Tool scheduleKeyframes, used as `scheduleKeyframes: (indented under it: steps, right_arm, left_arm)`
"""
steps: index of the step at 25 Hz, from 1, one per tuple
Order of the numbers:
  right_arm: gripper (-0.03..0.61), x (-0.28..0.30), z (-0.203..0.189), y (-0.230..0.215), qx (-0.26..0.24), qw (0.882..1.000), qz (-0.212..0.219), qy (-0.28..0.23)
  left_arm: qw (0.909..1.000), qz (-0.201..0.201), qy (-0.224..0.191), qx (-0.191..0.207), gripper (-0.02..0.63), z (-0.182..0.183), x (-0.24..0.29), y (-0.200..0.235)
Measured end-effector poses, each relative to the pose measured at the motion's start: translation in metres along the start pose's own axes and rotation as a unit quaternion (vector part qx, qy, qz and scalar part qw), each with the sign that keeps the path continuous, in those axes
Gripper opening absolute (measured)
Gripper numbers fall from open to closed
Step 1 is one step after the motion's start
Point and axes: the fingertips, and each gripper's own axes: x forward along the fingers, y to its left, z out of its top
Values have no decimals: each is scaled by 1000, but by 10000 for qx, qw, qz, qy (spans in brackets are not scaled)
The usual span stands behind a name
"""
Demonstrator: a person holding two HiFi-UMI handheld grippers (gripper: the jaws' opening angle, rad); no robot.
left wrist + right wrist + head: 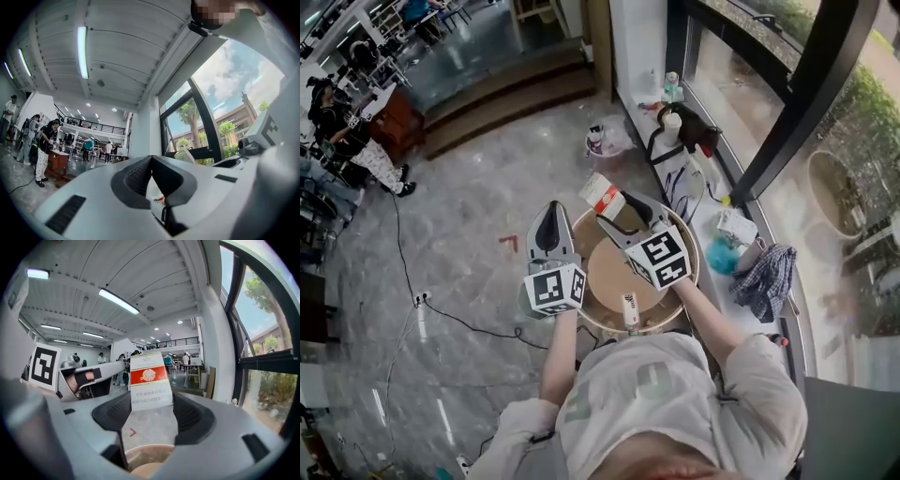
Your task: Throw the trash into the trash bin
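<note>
**Carton pinched in right tongs, short of the bin**

Furthest left, above the floor: left tongs, closed tip to tip, nothing between the jaws. Idle, just beside the near-left edge of the round brown bench.

Next along: carton, small, white with a red band. Clamped in the right tongs, jaws closed across its width, pads on the narrow sides. Lower part buried between the jaws, banded upper half standing out past the tips, broad printed face turned toward the right gripper view. Held in the air just past the far-left rim of the bench, resting on nothing.

Handling, as a guess only: very light, thin card, probably hollow. Stiff enough along the narrow sides, easily dented on the broad faces, so a gentle pinch only. Glossy print likely a little slippery. Present hold across the sides seemingly sound, and deep enough to stop any swivel.

Farther out on the floor, near the window ledge: small bag-lined bin — probably the target, though not certain. Carton apart from it, not yet above its mouth. More reach forward needed before any release.
</note>
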Motion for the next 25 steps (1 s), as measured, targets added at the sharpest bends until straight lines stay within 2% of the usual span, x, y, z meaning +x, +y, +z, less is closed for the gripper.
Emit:
scheduleKeyframes:
  steps: [10,16,20,25]
  right_arm:
    - [285,9,2,4,-18,10000,15,-45]
    - [285,23,4,20,-91,9998,194,47]
    - [285,37,-3,39,-149,9985,511,142]
    - [285,74,-14,81,-306,9922,1150,374]
  left_arm:
    - [10000,30,-77,47,12,6,2,9]
    - [9998,192,-77,15,12,9,-5,27]
    - [9985,540,-83,13,12,5,-25,48]
    - [9926,1211,-67,38,12,-6,-56,95]
